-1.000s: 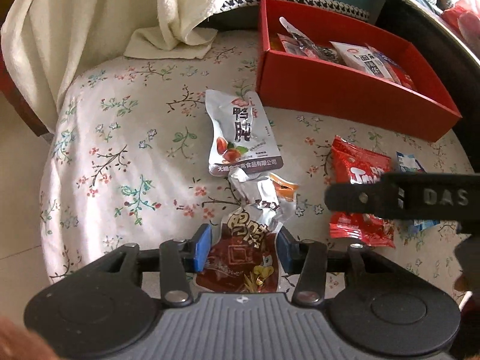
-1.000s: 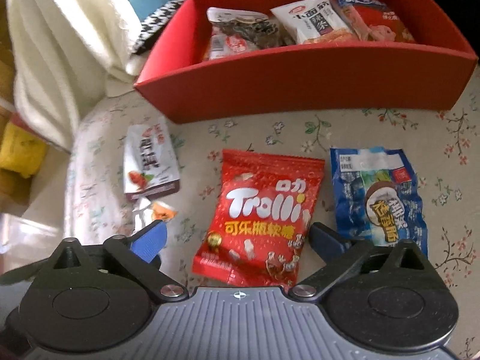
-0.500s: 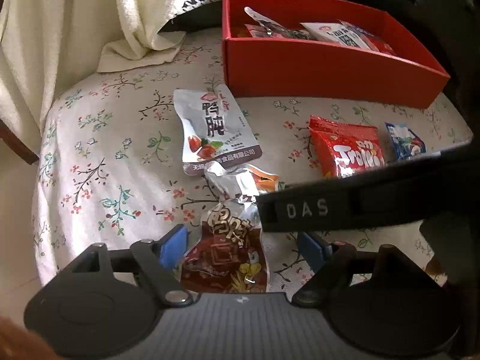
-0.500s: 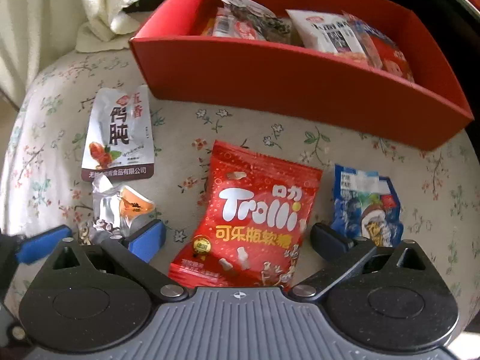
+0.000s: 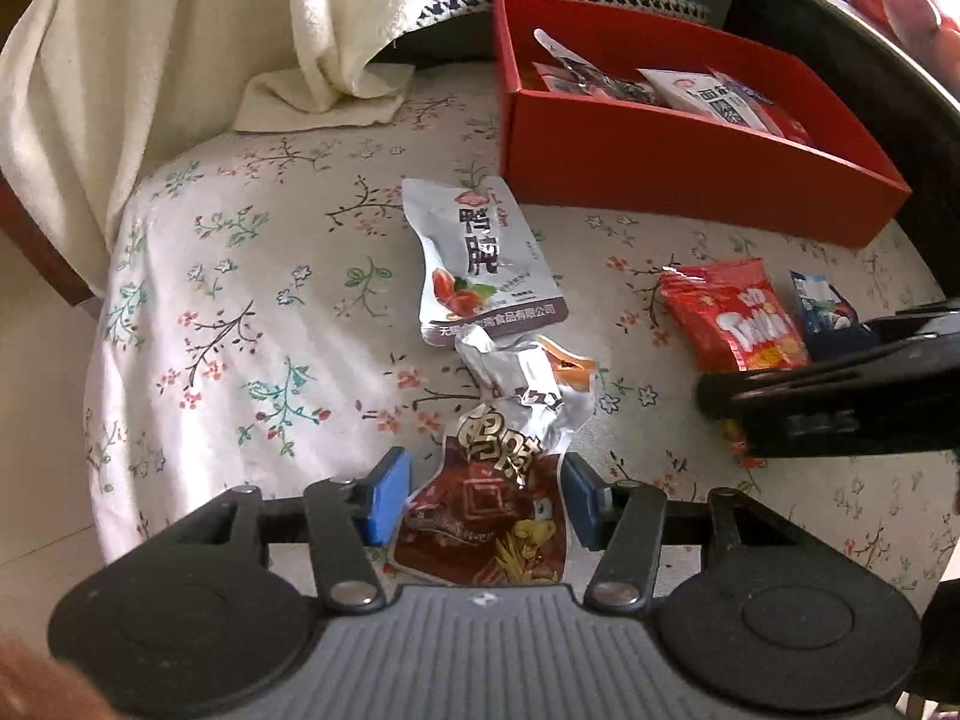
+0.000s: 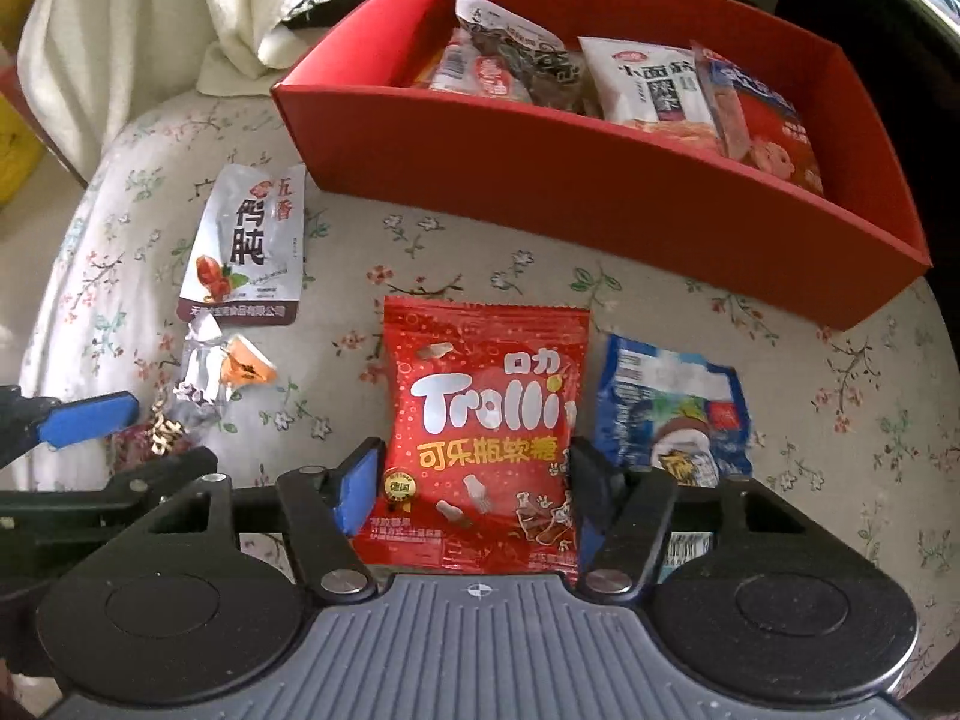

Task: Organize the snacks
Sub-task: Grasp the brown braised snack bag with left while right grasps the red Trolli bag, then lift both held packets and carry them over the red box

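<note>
My left gripper [image 5: 486,498] points down at a dark red snack packet [image 5: 486,534] on the flowered cloth. Its jaws are closing, and the blue pads touch the packet's two side edges. My right gripper [image 6: 474,480] hangs over a red Trolli gummy bag [image 6: 480,408]. Those jaws are closing too, with the bag between them and the pads against its sides. The red box [image 6: 570,192] behind holds several snack packs. In the left wrist view the Trolli bag [image 5: 732,312] lies at the right, partly behind the right gripper's black body [image 5: 840,408].
A silver packet [image 5: 480,258] and a crumpled silver wrapper [image 5: 528,366] lie between the dark red packet and the box. A blue packet [image 6: 672,408] sits right of the Trolli bag. White cloth [image 5: 180,60] hangs at the back left. The cushion's edge [image 5: 108,420] drops off at the left.
The left jaws opened wide off the dark red packet, then came back in to its edges. The right jaws went from wide open to the Trolli bag's sides.
</note>
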The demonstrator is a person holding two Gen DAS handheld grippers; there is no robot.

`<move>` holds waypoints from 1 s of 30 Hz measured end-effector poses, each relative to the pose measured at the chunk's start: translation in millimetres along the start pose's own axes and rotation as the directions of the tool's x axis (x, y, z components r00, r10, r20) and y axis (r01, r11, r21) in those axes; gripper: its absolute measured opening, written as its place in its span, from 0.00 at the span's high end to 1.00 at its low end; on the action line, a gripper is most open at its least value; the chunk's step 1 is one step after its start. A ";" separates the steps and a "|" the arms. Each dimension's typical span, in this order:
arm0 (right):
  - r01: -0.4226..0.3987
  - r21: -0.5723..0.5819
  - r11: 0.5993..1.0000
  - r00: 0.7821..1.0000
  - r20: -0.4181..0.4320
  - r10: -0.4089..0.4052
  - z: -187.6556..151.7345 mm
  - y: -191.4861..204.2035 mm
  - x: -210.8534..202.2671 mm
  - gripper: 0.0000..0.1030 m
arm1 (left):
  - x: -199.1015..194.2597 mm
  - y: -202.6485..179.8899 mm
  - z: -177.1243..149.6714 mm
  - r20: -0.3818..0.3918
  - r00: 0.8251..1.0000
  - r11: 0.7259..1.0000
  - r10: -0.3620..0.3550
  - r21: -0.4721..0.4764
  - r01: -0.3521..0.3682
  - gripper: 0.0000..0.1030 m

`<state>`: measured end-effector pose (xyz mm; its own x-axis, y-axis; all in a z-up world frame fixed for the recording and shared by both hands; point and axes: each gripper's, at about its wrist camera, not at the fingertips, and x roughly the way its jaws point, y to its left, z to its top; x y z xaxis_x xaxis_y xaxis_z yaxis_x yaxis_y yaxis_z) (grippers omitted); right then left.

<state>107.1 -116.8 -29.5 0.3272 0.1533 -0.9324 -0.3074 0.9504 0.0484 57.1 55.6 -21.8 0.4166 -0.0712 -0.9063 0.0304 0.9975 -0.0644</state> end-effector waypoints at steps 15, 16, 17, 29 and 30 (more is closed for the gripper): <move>-0.015 -0.029 0.999 1.000 0.014 0.015 3.8 -2.9 6.8 0.10 | 22.2 -12.7 4.2 0.002 0.998 0.997 0.058 0.048 -0.058 0.04; -0.005 -0.034 0.999 1.000 0.017 0.005 3.6 -2.7 5.1 0.13 | 22.1 -12.5 4.2 0.003 0.998 0.997 0.056 0.047 -0.056 0.04; 0.012 -0.041 0.999 1.000 0.027 -0.011 3.0 -3.7 2.3 0.24 | 22.0 -12.6 4.2 0.005 0.998 0.997 0.057 0.047 -0.057 0.04; -0.051 0.022 0.998 0.996 0.081 0.049 -1.3 -26.8 -20.7 0.36 | 4.7 -16.4 5.2 0.027 0.999 0.999 0.045 -0.011 -0.044 0.64; -0.059 0.030 0.998 0.994 0.090 0.056 -1.4 -27.8 -23.7 0.36 | 3.6 -14.4 5.6 0.024 0.999 0.999 0.034 -0.026 -0.033 0.64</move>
<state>106.7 -147.2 -9.3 0.3884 0.2301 -0.8923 -0.2988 0.9475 0.1142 63.2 41.0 -21.8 0.4390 -0.0375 -0.8977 -0.0068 0.9990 -0.0450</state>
